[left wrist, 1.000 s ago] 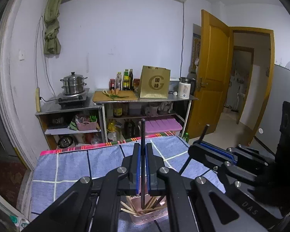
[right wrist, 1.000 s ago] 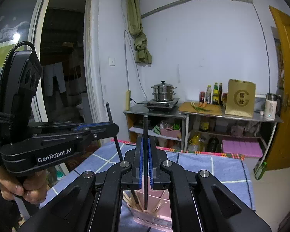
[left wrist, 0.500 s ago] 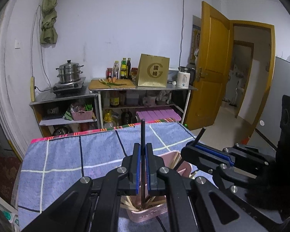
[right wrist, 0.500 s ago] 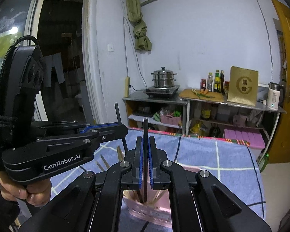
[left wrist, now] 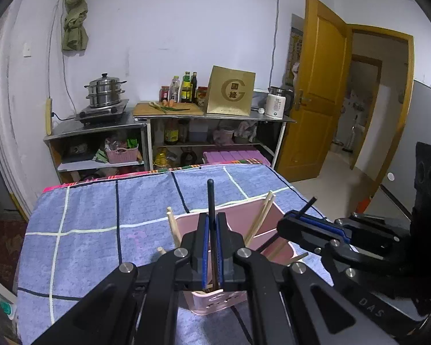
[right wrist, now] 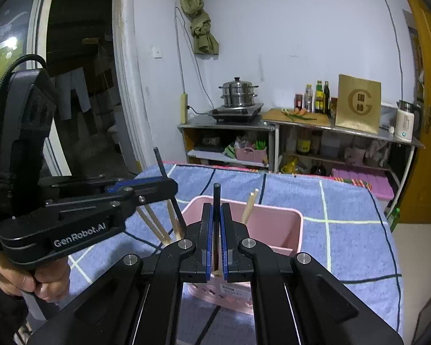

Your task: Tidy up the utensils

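**A:** What are you doing with the grippers just now?

**B:** I'm holding one dark chopstick in each. At the bottom centre of the left wrist view, my left gripper (left wrist: 211, 256) is pinching a black chopstick (left wrist: 210, 198) upright between its blue pads, jaws nearly together. In the right wrist view my right gripper (right wrist: 216, 241) is doing the same with its own dark chopstick (right wrist: 216, 198).

**A:** And where are they pointing?

**B:** Both are hanging over the pink holder (left wrist: 238, 215), which is standing on the blue checked cloth (left wrist: 94, 221) just beyond the jaws. I judge I'm in the placing step: the lower ends look to be inside or at the mouth of the holder, though the jaws are hiding the tips.

**A:** What is the next move asking for?

**B:** Probably letting the sticks drop clear of the rim and then loosening the pads, one gripper at a time so the two aren't knocking together; they're sitting close, the right one low at the right of the left view.

**A:** What's the holder carrying?

**B:** Pale wooden chopsticks (left wrist: 260, 218) are leaning at angles in it, some against the far wall, some poking out on the left side. An inner wall seems to be dividing it; I can't tell which compartment each stick is in.

**A:** Farther back?

**B:** A metal shelf unit (left wrist: 215, 118) is standing against the wall in the upper middle, with a small pink basket (left wrist: 121, 153) on a lower shelf, contents unclear.
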{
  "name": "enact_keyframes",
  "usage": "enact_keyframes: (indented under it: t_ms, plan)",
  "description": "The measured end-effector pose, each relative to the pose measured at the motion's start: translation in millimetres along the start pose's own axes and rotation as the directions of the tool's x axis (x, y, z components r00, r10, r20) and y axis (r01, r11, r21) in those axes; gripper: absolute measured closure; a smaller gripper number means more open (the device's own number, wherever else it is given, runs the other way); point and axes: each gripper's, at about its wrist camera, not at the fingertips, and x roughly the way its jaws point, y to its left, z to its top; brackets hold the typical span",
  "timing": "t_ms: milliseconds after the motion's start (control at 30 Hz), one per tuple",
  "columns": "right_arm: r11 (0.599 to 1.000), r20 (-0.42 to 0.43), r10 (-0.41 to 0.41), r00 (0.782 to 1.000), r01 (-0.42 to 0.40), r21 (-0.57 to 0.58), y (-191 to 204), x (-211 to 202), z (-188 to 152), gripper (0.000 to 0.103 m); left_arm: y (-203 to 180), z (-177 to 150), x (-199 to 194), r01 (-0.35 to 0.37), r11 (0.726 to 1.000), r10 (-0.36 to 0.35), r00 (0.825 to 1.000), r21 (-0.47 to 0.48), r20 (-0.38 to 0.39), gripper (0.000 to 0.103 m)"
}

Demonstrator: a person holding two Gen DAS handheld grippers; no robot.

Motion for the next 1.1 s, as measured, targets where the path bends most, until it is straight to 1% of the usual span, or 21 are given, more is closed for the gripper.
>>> enact_keyframes:
  t_ms: [100, 167, 233, 267, 467, 600, 700, 767, 900, 1100]
  plan:
    - [1.0, -0.005, 0.004, 1.0, -0.004, 0.001, 0, -4, 0, 0.098, 1, 0, -4, 0.0, 1.0, 0.0, 1.0, -0.009, -0.004, 0.098]
    - [1.0, 0.002, 0.005, 1.0, -0.005, -0.001, 1, -10, 0, 0.093, 1, -1, -8, -0.008, 1.0, 0.008, 1.0, -0.01, 0.001, 0.098]
    - [1.0, 0.012, 0.009, 1.0, -0.009, 0.0, 3, -15, 1, 0.089, -1, -2, -15, -0.002, 1.0, 0.002, 1.0, -0.012, 0.006, 0.096]
    - [1.0, 0.018, 0.01, 1.0, -0.01, 0.0, 5, -19, 1, 0.088, -1, -3, -19, -0.001, 1.0, 0.001, 1.0, -0.013, 0.01, 0.095]
    - [1.0, 0.047, -0.005, 0.999, 0.005, 0.006, 8, -45, -3, 0.087, -6, -13, -53, 0.001, 1.0, 0.0, 0.999, -0.021, 0.051, 0.087]
    - [1.0, 0.064, -0.02, 0.998, 0.02, 0.003, 14, -68, -12, 0.087, -10, -25, -78, -0.008, 1.0, 0.01, 0.997, -0.026, 0.078, 0.084]
    - [0.999, 0.072, -0.04, 0.997, 0.04, 0.002, 18, -84, -24, 0.086, -14, -42, -99, -0.01, 0.999, 0.013, 0.995, -0.032, 0.1, 0.077]
    - [0.999, 0.078, -0.045, 0.996, 0.045, 0.008, 21, -96, -35, 0.08, -17, -55, -110, -0.016, 0.999, 0.02, 0.994, -0.034, 0.109, 0.074]
    - [0.998, 0.077, -0.065, 0.995, 0.064, 0.012, 29, -114, -58, 0.079, -25, -88, -127, -0.033, 0.999, 0.037, 0.994, -0.036, 0.106, 0.073]
    - [0.996, 0.066, -0.084, 0.994, 0.084, 0.006, 43, -133, -94, 0.078, -33, -136, -146, -0.054, 0.996, 0.061, 0.993, -0.064, 0.105, 0.072]
